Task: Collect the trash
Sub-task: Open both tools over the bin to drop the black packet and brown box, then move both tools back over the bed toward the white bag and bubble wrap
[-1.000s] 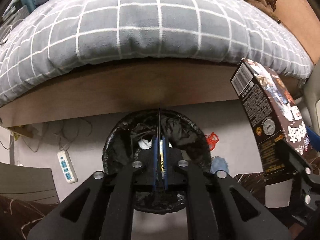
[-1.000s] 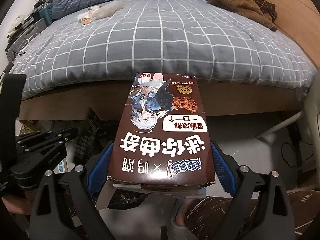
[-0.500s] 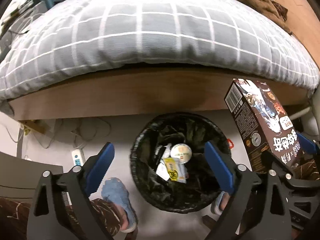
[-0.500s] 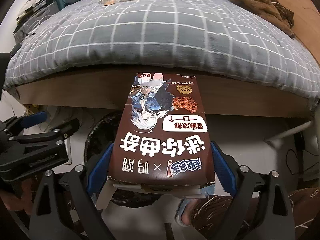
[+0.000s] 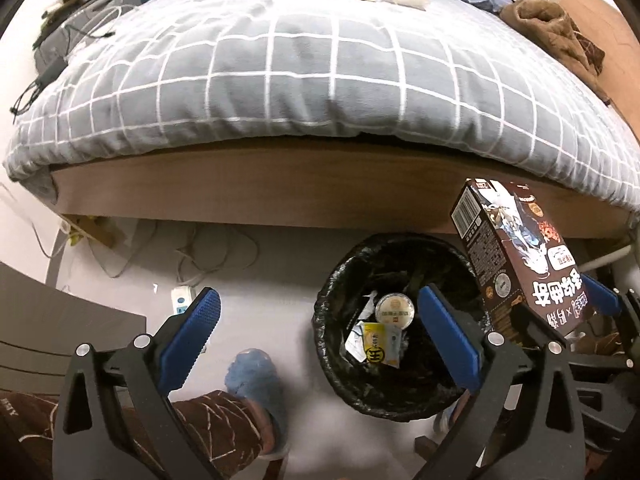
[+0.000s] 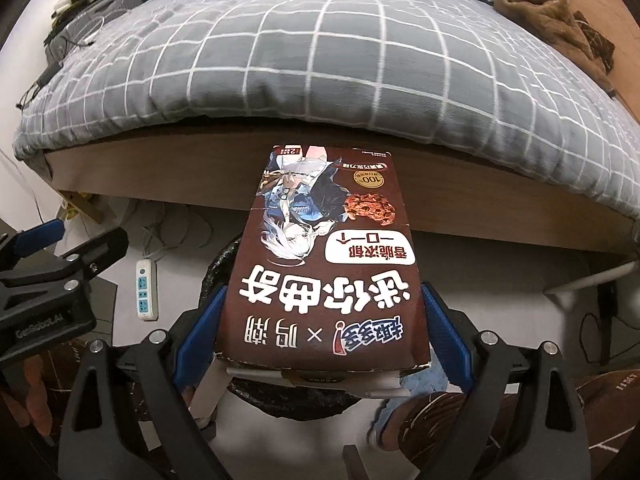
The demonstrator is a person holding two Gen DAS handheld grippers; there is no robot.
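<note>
While the left gripper [image 5: 316,330] is being opened wide w/ nothing btwn its pads, the brown cookie box [image 6: 320,268] is being clamped by the right gripper [image 6: 322,324], pads pressed on both sides. Box is being held above the black-lined bin [image 5: 396,336], approx. over its right rim, beside the bed [image 5: 320,80]; wrappers are lying inside the bin.

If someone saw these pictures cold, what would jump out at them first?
The brown cookie box, clamped in the right gripper above the floor before the bed. Next, the black-lined bin on the floor below, with a yellow packet and a round lid inside. The left gripper has nothing between its opening jaws.
</note>
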